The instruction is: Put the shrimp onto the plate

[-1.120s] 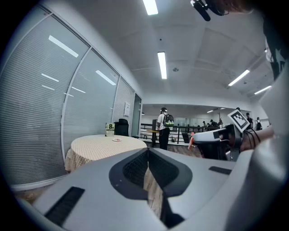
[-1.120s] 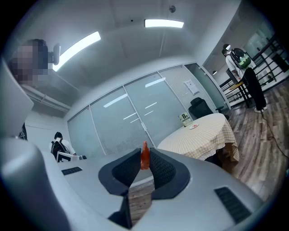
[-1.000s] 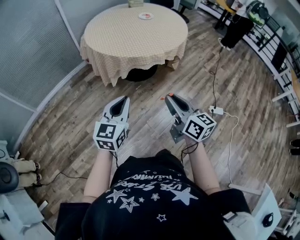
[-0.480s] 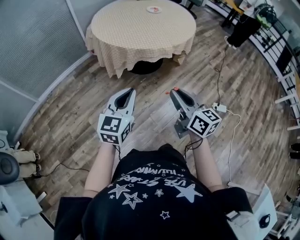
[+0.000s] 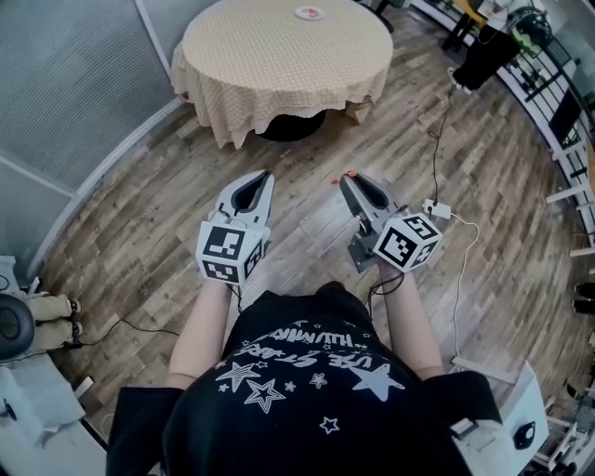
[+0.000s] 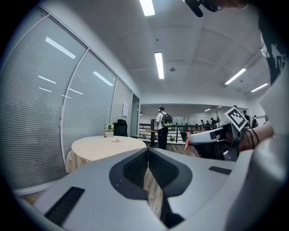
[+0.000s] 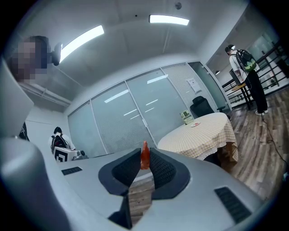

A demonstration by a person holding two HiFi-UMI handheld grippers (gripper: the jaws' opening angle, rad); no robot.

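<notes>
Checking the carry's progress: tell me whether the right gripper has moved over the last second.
No, not noticeably. The right gripper sits at the same offset from the white power strip beside it as before; only the whole head view shifted.

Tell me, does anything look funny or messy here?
Nothing is spilled or broken. The one odd sight: an orange shrimp is pinched by the right gripper, out over the wooden floor, while the plate sits far off on the round table.
</notes>
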